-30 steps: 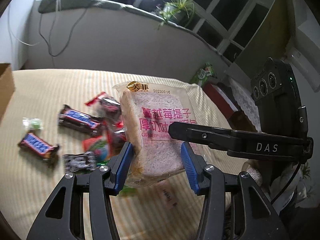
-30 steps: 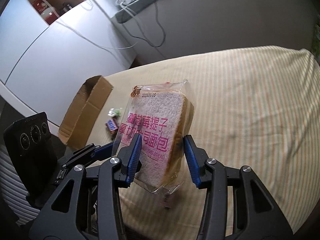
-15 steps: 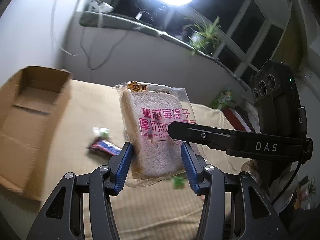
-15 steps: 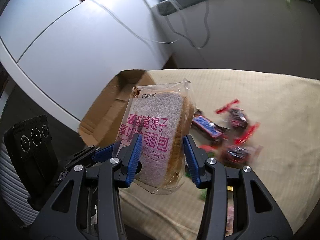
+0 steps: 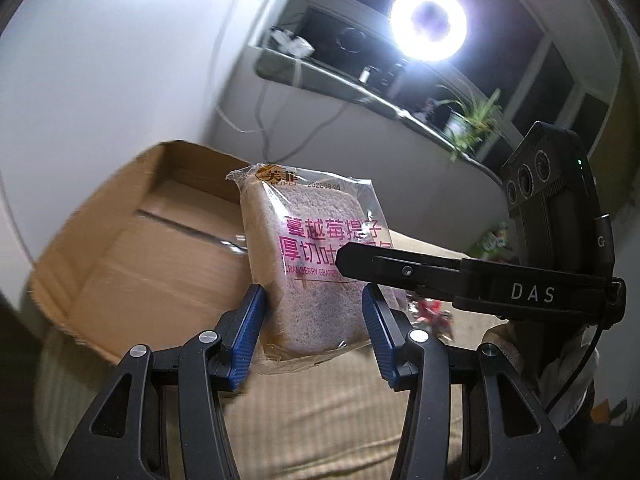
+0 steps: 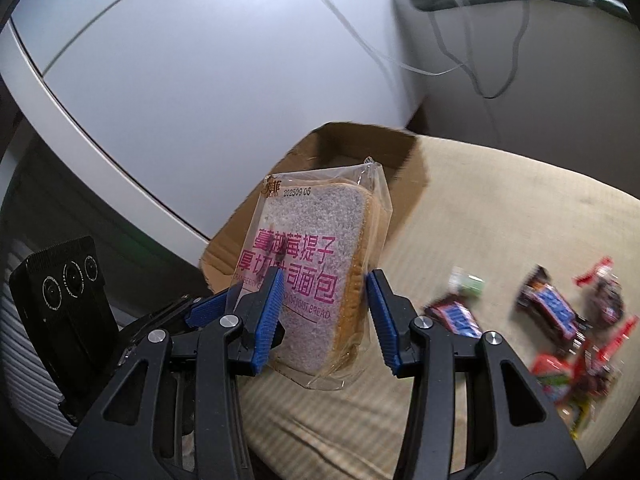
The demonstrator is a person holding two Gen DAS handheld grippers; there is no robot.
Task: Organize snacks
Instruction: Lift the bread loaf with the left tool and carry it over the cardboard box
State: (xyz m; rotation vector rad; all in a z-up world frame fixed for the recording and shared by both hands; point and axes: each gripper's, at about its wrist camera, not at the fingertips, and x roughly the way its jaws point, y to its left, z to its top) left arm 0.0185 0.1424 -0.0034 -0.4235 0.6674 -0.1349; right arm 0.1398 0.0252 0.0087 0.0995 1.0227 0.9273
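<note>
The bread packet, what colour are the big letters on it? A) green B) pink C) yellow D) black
B: the big letters across the front of the bread packet are pink, printed on clear wrap over the pale slice, as both wrist views show.

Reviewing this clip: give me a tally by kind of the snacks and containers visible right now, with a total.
Clear-wrapped bread slice with pink lettering, held in the air: 1
Brown cardboard box, open: 1
Dark chocolate bars with blue lettering: 2
Small green-and-white wrapped sweet: 1
Red and dark wrapped sweets in a blurred heap: too blurred to count
Total countable: 5
</note>
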